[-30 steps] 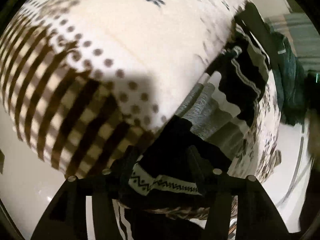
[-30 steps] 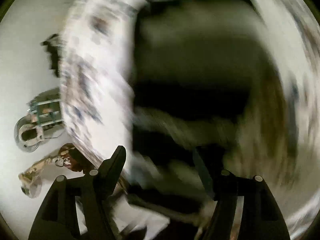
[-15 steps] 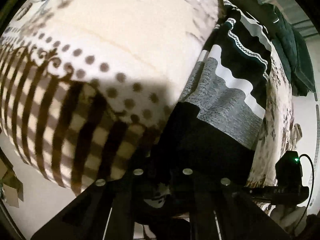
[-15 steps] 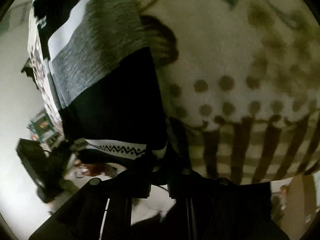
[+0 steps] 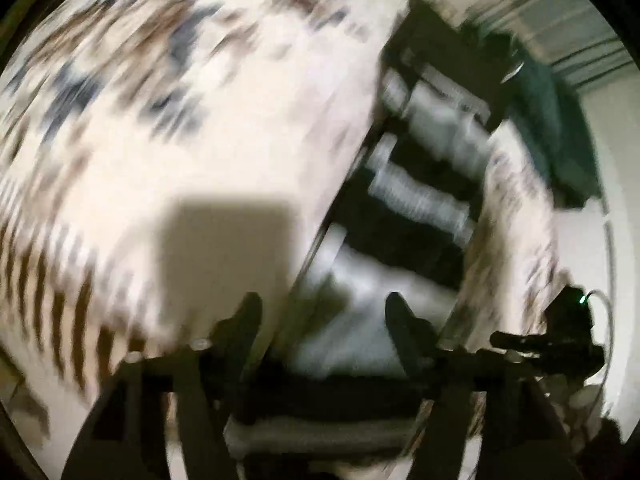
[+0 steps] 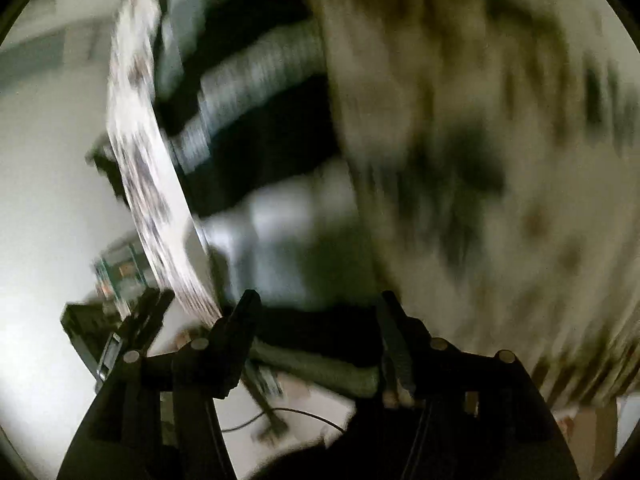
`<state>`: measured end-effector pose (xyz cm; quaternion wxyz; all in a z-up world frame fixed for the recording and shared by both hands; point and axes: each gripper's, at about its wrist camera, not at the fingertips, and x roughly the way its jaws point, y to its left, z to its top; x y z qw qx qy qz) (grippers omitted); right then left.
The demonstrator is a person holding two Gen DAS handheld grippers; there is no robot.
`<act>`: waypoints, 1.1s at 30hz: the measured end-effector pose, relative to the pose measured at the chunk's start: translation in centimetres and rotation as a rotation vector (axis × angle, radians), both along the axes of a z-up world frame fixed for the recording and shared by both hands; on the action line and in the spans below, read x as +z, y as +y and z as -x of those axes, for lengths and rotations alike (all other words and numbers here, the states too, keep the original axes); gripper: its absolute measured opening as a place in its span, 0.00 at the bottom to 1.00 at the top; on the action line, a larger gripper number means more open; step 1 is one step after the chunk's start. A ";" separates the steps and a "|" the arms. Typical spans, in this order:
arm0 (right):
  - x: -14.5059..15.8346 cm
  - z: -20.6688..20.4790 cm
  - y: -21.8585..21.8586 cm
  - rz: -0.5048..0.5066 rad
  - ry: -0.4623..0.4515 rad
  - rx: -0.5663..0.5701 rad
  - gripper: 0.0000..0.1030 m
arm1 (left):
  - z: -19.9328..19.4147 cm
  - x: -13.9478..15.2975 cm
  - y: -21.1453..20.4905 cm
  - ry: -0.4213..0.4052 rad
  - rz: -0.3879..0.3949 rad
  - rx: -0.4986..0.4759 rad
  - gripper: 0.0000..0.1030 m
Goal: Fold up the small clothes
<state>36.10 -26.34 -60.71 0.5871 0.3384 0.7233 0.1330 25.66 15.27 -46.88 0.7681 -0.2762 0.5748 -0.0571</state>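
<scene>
A black, grey and white striped garment (image 5: 416, 216) lies flat on the patterned cloth of the table (image 5: 208, 120); both views are blurred by motion. My left gripper (image 5: 324, 312) is open and empty over the garment's near grey band. My right gripper (image 6: 316, 312) is open and empty over the same garment (image 6: 256, 128), near its dark hem at the table's edge.
A dark green garment (image 5: 560, 128) lies at the far end of the table. The other gripper's body with a green light (image 5: 568, 332) shows at right in the left wrist view. Boxes and cables (image 6: 120, 272) sit on the floor beside the table.
Both grippers were shut on the garment's near edge half a second ago; both have opened, let it go and drawn back. The garment now lies spread flat.
</scene>
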 end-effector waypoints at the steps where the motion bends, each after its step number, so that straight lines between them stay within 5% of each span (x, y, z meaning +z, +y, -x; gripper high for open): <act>1: 0.5 -2.2 -0.9 0.004 -0.027 -0.023 0.61 | -2.0 0.0 -0.1 -0.020 0.012 -0.001 0.61; 6: 2.7 -17.0 -3.9 0.132 -0.176 -0.126 0.61 | -17.3 -1.9 -2.3 -0.100 0.015 -0.043 0.61; 9: 3.2 -24.9 -1.5 0.192 -0.240 -0.071 0.61 | -24.9 -3.3 -4.3 -0.123 -0.012 -0.108 0.61; 12: 1.2 -32.6 0.3 0.251 -0.243 0.032 0.53 | -29.4 -4.6 -5.5 -0.119 -0.035 -0.161 0.61; 13: 0.4 -34.4 0.6 0.302 -0.237 0.053 0.28 | -30.1 -5.0 -5.8 -0.114 -0.033 -0.173 0.61; 14: -1.0 -36.5 0.4 0.330 -0.224 0.057 0.18 | -31.0 -5.5 -6.1 -0.107 -0.029 -0.186 0.61; 16: -2.2 -38.4 -1.6 0.388 -0.198 -0.042 0.18 | -32.1 -6.1 -6.4 -0.098 -0.023 -0.207 0.61; 19: -2.7 -38.8 -4.3 0.306 -0.161 -0.173 0.18 | -33.2 -7.1 -6.6 -0.082 -0.006 -0.225 0.61; 22: -1.3 -36.9 -5.3 0.206 -0.198 -0.214 0.28 | -33.6 -7.9 -6.4 -0.067 0.039 -0.215 0.61; 23: -0.8 -36.1 -5.5 0.176 -0.218 -0.220 0.49 | -33.6 -8.0 -6.0 -0.065 0.066 -0.208 0.61; 25: -1.1 -35.5 -5.9 0.119 -0.217 -0.227 0.72 | -33.9 -8.3 -6.0 -0.065 0.103 -0.201 0.61; 27: -2.2 -34.8 -6.5 0.118 -0.174 -0.226 0.72 | -34.0 -8.2 -6.2 -0.087 0.123 -0.215 0.59; 28: -3.1 -34.7 -6.7 0.123 -0.155 -0.225 0.72 | -34.2 -8.1 -6.4 -0.095 0.114 -0.223 0.54; 29: -4.1 -34.8 -6.7 0.108 -0.130 -0.219 0.72 | -34.2 -7.8 -6.8 -0.115 0.106 -0.248 0.26; 30: -4.6 -34.5 -6.7 0.098 -0.108 -0.219 0.71 | -34.1 -7.5 -7.2 -0.118 0.082 -0.271 0.12; 31: -4.8 -34.6 -6.8 0.095 -0.113 -0.237 0.57 | -34.4 -7.4 -7.3 -0.121 0.070 -0.278 0.10; 32: -4.5 -34.7 -6.9 0.098 -0.140 -0.259 0.07 | -34.4 -7.1 -7.4 -0.140 0.068 -0.290 0.08; 33: -4.2 -34.8 -6.8 0.091 -0.150 -0.259 0.06 | -34.4 -6.9 -7.4 -0.154 0.057 -0.293 0.07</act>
